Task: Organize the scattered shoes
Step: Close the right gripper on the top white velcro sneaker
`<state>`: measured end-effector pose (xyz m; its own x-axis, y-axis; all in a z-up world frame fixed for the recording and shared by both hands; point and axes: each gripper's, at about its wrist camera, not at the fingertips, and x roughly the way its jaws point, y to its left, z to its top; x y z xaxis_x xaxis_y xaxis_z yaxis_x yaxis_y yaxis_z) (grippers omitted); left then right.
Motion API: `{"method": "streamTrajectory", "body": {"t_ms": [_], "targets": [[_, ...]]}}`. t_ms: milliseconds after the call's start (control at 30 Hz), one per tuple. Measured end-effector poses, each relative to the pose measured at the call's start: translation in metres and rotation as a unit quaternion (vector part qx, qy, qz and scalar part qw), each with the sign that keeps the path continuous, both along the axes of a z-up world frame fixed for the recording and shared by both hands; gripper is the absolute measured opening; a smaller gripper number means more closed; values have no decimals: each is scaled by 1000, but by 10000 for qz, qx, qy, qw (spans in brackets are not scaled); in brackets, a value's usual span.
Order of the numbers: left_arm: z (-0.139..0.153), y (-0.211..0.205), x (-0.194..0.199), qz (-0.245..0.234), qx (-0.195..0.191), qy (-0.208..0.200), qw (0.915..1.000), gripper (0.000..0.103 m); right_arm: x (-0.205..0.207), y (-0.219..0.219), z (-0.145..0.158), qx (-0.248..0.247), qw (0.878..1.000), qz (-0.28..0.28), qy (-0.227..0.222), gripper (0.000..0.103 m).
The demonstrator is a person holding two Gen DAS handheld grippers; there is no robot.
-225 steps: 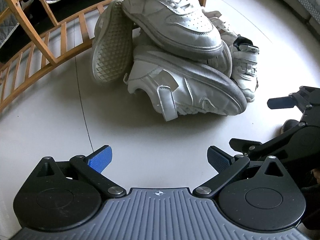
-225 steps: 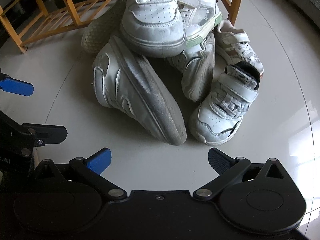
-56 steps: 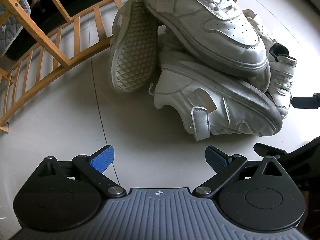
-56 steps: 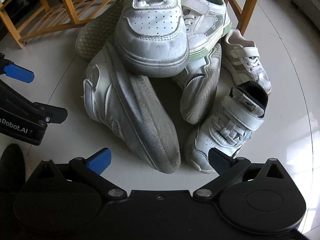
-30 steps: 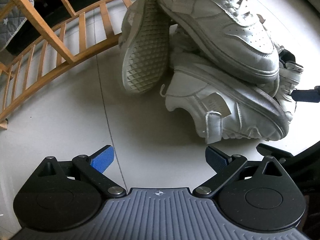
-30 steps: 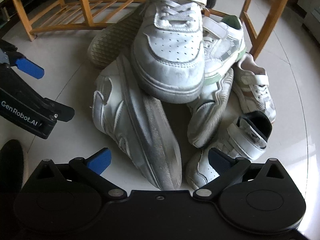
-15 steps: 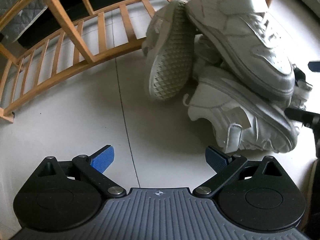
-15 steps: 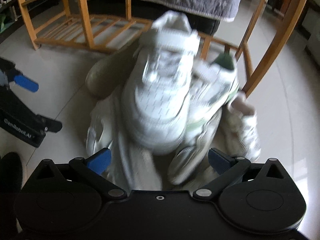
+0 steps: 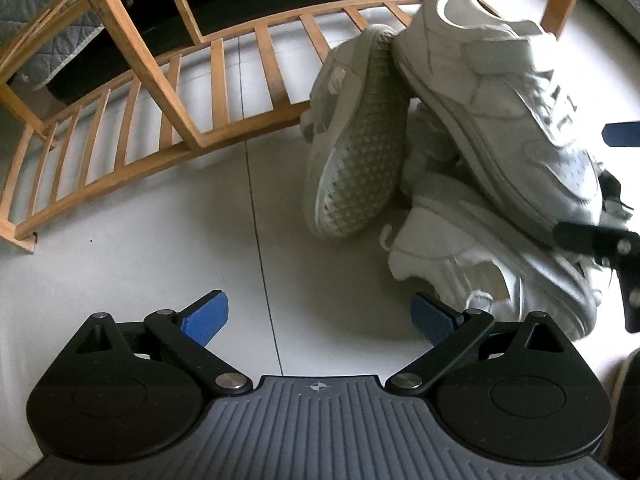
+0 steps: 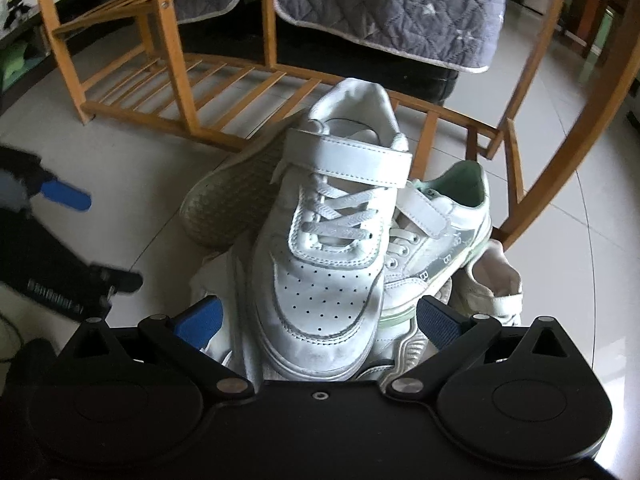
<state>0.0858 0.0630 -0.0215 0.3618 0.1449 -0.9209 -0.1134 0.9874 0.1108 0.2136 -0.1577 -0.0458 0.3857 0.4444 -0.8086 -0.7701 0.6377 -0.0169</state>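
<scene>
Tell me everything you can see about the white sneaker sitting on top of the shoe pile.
The white sneaker sits upright on top of the pile, toe toward the right gripper, whose open fingers flank the toe without visibly touching it. It looks like smooth, scuffed leather, with a perforated toe, white laces, a fastened strap across the ankle and a pale sole. It rests on other shoes, with a green-trimmed sneaker beside it, in front of a wooden rack.

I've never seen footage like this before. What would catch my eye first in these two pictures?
A heap of white sneakers on the pale floor: a strapped white shoe rides on top, a green-trimmed shoe tucked beside it, another tipped with its waffle sole showing. Behind stands a slatted wooden rack. The right gripper hangs open around the top shoe's toe.
</scene>
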Motion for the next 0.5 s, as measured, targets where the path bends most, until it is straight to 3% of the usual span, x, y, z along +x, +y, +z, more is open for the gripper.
{"method": "streamTrajectory", "body": {"t_ms": [267, 500], "targets": [[3, 3, 4, 103, -82, -61, 9999, 99, 9, 13, 4, -97, 9998, 36, -146, 103], [5, 14, 7, 315, -116, -144, 9993, 99, 27, 25, 1, -238, 9996, -95, 75, 101]]}}
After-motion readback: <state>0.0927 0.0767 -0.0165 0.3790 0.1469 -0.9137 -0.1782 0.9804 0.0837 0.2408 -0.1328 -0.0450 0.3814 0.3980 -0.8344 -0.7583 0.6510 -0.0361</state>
